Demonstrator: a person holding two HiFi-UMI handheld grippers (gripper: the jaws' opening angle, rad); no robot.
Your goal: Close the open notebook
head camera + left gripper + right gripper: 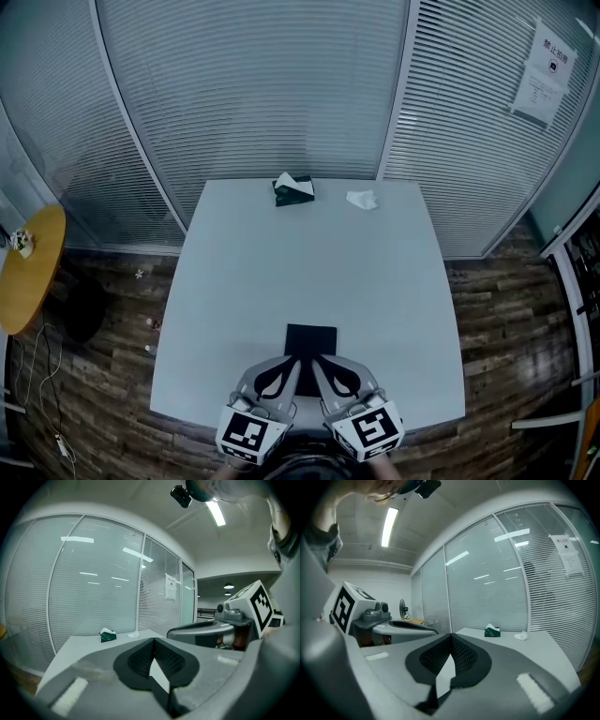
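Left gripper (153, 641) and right gripper (451, 637) poised, jaws closed, at a black notebook (310, 337)
Nearest the person, the two grippers sit side by side, each with its jaws pressed together on nothing, tips at the notebook's near edge. It lies flat, dark face up, close to the front of the table (309, 272); whether it is open cannot be told. Beyond, a green tissue box (293, 190) and a crumpled tissue (362, 199) rest by the blind-covered glass wall. The likely hazard: closed jaws cannot pinch a cover, and a nudge might just slide the notebook across the smooth top
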